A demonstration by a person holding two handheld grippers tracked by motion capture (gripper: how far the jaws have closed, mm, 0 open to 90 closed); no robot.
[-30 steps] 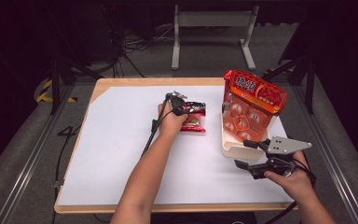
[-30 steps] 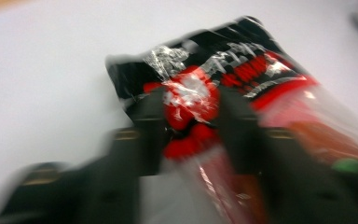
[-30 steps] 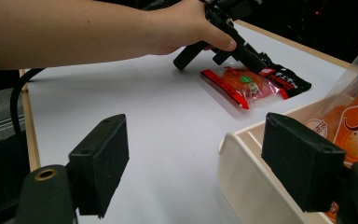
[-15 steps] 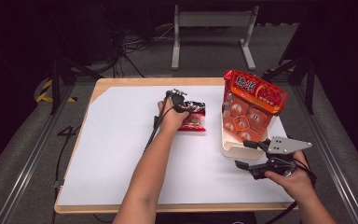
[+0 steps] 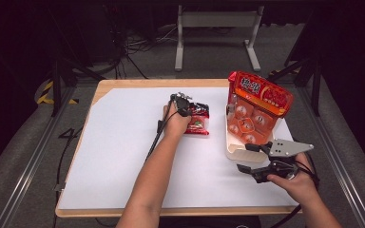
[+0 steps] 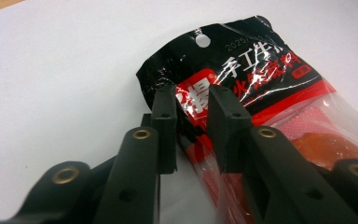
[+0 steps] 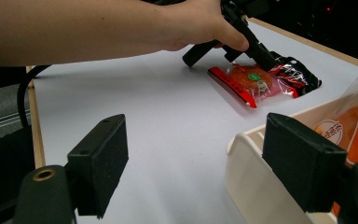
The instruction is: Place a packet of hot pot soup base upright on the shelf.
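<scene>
Snack packet [image 5: 198, 124] lies flat on the white table sheet [image 5: 119, 156], left of the cream tray [image 5: 237, 153] that carries a large orange snack bag [image 5: 259, 107]. Its long axis runs roughly along the sheet's depth, black header end farthest from the person. It is glossy: black top with white lettering and a hang hole, red band, clear window over an orange piece. The left gripper [image 6: 191, 116] has just been closing and now pinches the black header. The right gripper [image 5: 251, 157] stands wide by the tray, holding nothing.
</scene>
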